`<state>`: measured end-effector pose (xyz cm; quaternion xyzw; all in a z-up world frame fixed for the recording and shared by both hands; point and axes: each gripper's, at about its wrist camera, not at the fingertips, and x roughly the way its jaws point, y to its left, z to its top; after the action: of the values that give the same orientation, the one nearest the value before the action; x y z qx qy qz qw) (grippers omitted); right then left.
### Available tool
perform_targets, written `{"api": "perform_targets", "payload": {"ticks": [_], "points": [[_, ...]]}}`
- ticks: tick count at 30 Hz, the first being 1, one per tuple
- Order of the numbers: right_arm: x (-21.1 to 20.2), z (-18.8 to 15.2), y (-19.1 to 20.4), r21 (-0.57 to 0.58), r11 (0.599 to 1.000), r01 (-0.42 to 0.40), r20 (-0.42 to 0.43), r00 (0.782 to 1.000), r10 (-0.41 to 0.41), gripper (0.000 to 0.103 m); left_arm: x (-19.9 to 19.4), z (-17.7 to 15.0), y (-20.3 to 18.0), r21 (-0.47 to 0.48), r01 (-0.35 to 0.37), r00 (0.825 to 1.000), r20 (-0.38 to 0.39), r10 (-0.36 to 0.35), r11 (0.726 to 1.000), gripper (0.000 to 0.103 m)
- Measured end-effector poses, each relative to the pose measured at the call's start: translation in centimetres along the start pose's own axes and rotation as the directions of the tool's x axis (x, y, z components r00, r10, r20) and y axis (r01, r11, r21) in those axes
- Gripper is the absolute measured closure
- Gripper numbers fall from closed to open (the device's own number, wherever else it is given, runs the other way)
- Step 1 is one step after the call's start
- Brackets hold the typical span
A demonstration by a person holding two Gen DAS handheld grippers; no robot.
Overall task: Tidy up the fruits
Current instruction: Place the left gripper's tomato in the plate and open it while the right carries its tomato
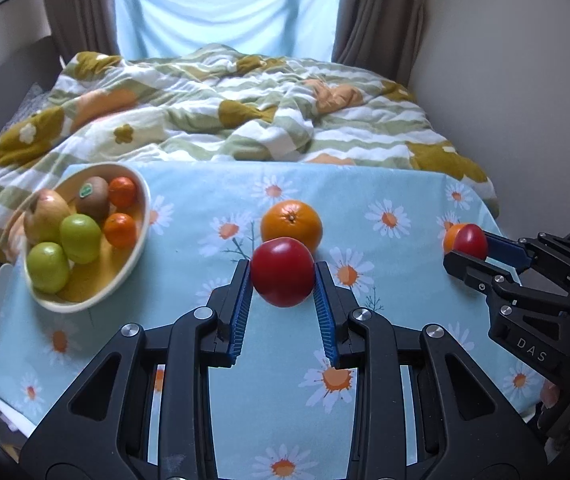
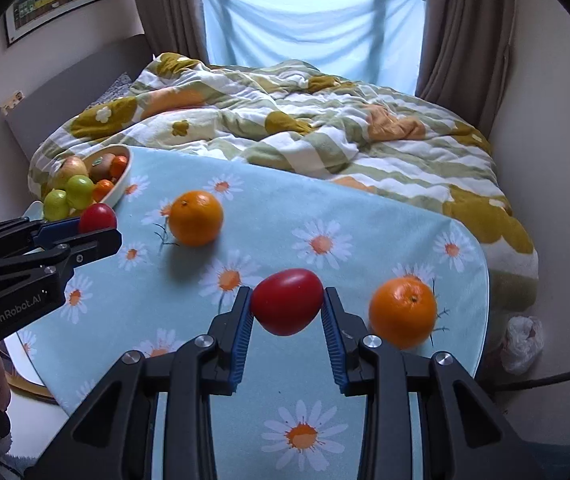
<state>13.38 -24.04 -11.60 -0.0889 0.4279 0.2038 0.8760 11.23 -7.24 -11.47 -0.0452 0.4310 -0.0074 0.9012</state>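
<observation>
Fingers of each gripper (left gripper (image 1: pixel 283 276), right gripper (image 2: pixel 287 304)) clamp one red fruit (image 1: pixel 283 272); two oranges (image 2: pixel 196 218) lie loose.

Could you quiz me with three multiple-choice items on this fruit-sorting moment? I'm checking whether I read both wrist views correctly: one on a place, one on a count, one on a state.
1. Where does the bowl stand, seen from the left wrist?
A. left part of the table
B. on the bed
C. right edge of the table

2. How many large oranges lie loose on the tablecloth?
A. none
B. two
C. four

3. What is the left gripper doing?
A. open over the bowl
B. shut on nothing
C. shut on a red fruit

Key: 1 A, the bowl sits at the table's left side, fruit in it. 2 B, the right wrist view shows one orange mid-table and another orange near the right gripper. 3 C, both pads press the red fruit's sides.
</observation>
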Motion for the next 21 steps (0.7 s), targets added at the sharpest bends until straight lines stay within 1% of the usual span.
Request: {"api": "perform_targets", "payload": {"ticks": [5,10,16,21], "points": [[-0.7,2.4,3.0,-0.011,0.999,-0.043,0.029,0.999,0.043,0.071,-2.0,0.9,3.1,-0.004,-0.007,1.000,0.019,0.007,1.000,0.066],[-0.8,4.6,6.6,-0.026,0.997,-0.075,0.044,0.996,0.076,0.071,-3.0,1.5,7.1,-0.009,-0.013,1.000,0.020,0.014,1.000,0.066],[0.5,6.9,11.2,-0.036,0.994,-0.102,0.036,0.994,0.103,0.071,-2.9,2.7,12.6,-0.017,-0.015,1.000,0.013,0.015,1.000,0.066],[2.0,8.8,14.5,-0.024,0.994,-0.111,0.034,0.993,0.112,0.071,-2.0,4.0,16.6,-0.002,-0.011,1.000,0.010,0.011,1.000,0.066]]}}
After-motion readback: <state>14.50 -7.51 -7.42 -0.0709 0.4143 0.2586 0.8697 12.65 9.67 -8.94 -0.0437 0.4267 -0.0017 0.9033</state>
